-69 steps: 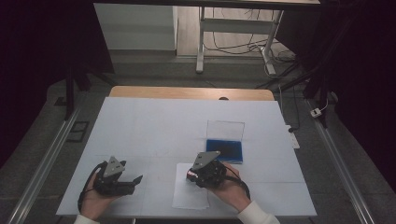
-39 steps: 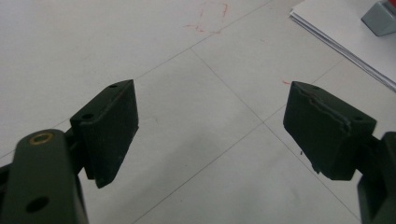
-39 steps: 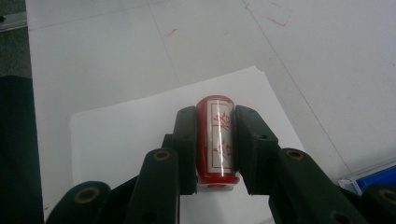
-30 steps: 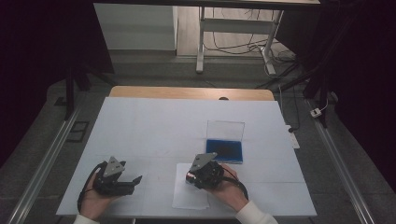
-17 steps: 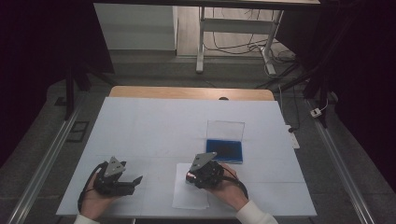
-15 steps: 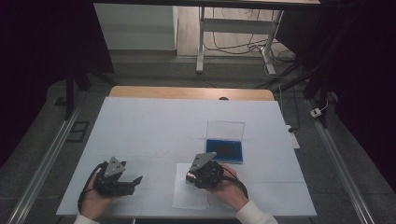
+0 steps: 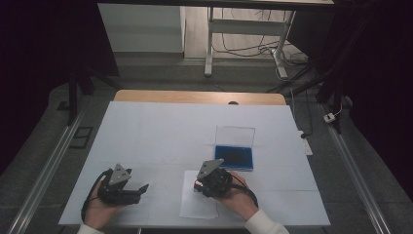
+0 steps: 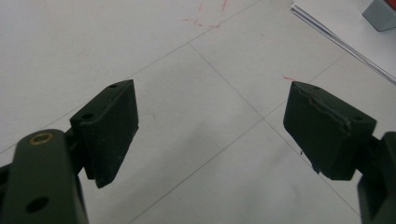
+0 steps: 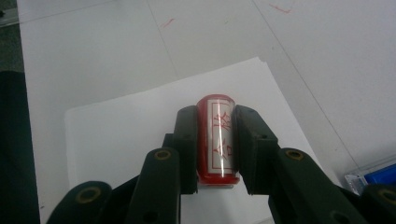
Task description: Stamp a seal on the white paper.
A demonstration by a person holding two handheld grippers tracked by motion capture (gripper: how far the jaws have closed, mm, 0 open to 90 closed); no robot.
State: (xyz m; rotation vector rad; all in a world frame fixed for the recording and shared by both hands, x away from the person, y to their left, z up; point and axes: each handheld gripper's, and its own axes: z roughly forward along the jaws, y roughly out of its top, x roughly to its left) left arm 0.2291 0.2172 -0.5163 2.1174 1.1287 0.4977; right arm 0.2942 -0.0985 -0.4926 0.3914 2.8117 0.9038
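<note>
Since the earlier frames, the right gripper [image 7: 198, 184] has slid slightly toward the person, clamped on the red stamp [image 9: 216, 140] above the paper sheet [image 7: 195, 204]; the left gripper [image 8: 210, 126] rests spread wide and empty on the white table [image 7: 160, 131], the blue ink-pad case [image 7: 234, 155] beyond.

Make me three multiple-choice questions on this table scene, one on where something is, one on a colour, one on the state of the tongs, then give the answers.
1. Where is the stamp?
A. over the sheet of paper
B. inside the blue box
C. on the floor

2. What colour is the stamp's body?
A. green
B. red
C. yellow

3. How do the left tongs stand?
A. shut on the stamp
B. shut on paper
C. open, holding nothing

Answers: 1 A, the right gripper view shows the right tongs holding it above the sheet. 2 B, its barrel is red with a white label. 3 C, the left gripper view shows the jaws wide apart over bare table.
</note>
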